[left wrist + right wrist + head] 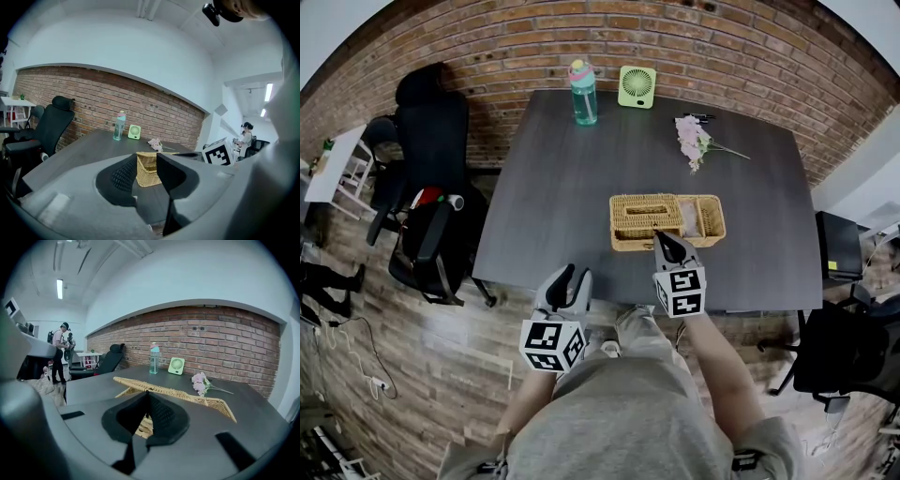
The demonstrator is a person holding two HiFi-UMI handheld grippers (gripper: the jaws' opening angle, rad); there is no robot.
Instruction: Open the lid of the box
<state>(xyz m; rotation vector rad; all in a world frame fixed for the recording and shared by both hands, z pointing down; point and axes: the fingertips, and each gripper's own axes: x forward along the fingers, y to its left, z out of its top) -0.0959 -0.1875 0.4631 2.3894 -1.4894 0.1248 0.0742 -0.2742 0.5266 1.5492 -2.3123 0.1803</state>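
Note:
A woven wicker box (667,223) stands on the dark table (553,187) near its front edge. Its flat lid (645,216) covers the left part; the right compartment is uncovered. My right gripper (663,238) is at the box's front side, shut on the lid's front edge. In the right gripper view the lid (187,394) slants across just above the jaw tips of the right gripper (149,393), lifted off the box (144,426) below. My left gripper (572,275) hangs open off the table's front edge, holding nothing. In the left gripper view the box (148,171) shows between the jaws of the left gripper (146,159).
A teal water bottle (583,94) and a small green fan (637,86) stand at the table's far edge. Pink flowers (694,141) lie at the far right. A black office chair (431,216) stands left of the table, another (839,356) at the right.

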